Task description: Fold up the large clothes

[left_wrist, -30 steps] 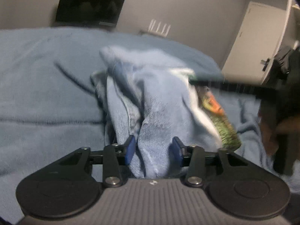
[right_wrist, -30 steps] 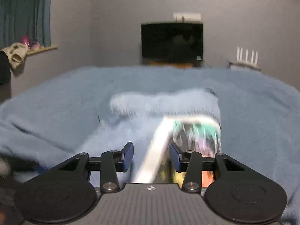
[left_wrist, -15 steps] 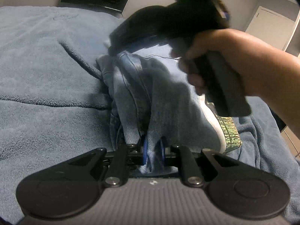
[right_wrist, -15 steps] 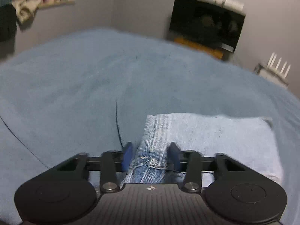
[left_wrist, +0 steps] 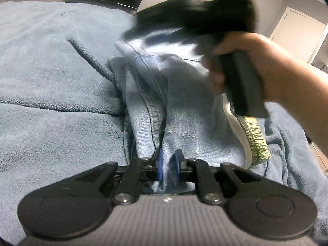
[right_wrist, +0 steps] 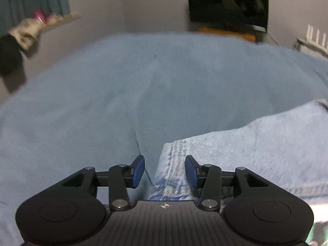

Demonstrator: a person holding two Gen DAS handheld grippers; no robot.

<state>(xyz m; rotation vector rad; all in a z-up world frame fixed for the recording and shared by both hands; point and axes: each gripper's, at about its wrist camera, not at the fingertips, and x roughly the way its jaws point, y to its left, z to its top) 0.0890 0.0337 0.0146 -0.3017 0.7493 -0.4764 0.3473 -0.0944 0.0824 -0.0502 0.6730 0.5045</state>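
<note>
- Jeans [left_wrist: 184, 119] are lying bunched on the blue blanket [left_wrist: 51, 102], running from six o'clock up toward twelve in the left view, so we are working them on a soft, wide surface.
- We are pinching a ridge of denim with the left gripper [left_wrist: 168, 165], its blue pads pressed nearly together on the cloth, to anchor that end.
- We are holding the right gripper [right_wrist: 165, 170] with its pads spread either side of the stitched hem [right_wrist: 174, 157], not yet closed, likely lining up a second hold.
- Our right hand [left_wrist: 256, 61] is reaching across at one o'clock in the left view, blurred.
- A patterned band [left_wrist: 254, 141] is peeking out at four o'clock; we cannot tell what it belongs to.
</note>
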